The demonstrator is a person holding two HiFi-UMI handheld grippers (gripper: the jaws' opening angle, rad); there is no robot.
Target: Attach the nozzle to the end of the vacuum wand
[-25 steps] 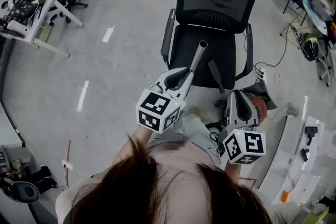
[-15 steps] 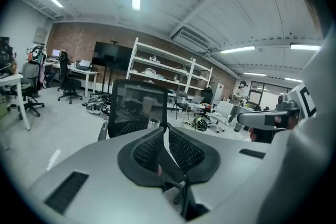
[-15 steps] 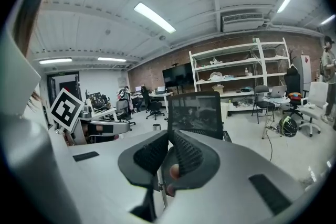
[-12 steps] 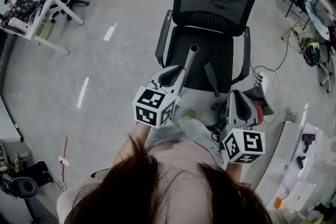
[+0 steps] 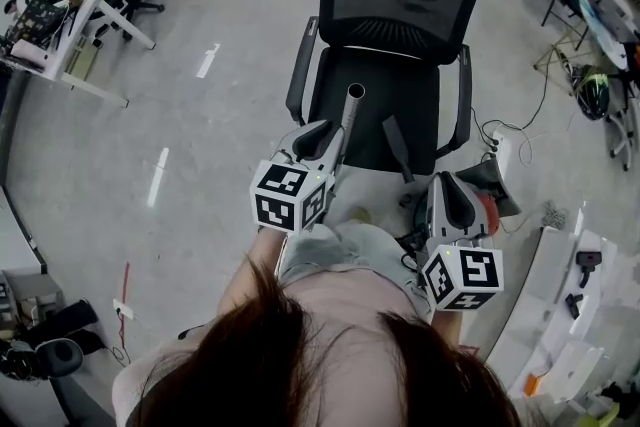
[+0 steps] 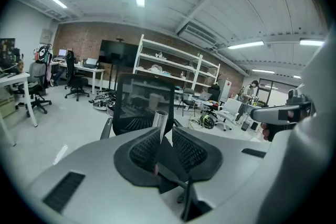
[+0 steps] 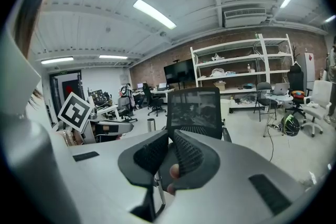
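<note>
A silver vacuum wand (image 5: 350, 111) sticks out of my left gripper (image 5: 335, 130) and points over the seat of a black office chair (image 5: 400, 5). The left jaws are opening with the wand between them, and a gap shows between the pads. From the left gripper view the wand's open end (image 6: 160, 119) shows just past the left gripper (image 6: 165, 134). A dark long piece, likely the nozzle (image 5: 393, 147), lies on the seat right of the wand. My right gripper (image 5: 448, 180) hangs shut by the chair's right side. The right gripper (image 7: 169, 139) shows nothing gripped.
A red vacuum body (image 5: 490, 200) with cables sits on the floor by the right gripper. A power strip (image 5: 497, 147) lies next to the chair. White desks (image 5: 70, 35) stand far left, and white boxes (image 5: 570, 315) at lower right. Shelving (image 6: 173, 73) lines the far wall.
The left gripper and wand have shifted left and lower in the head view, with the wand tip now over the seat's left part. The right gripper has barely shifted in the picture.
</note>
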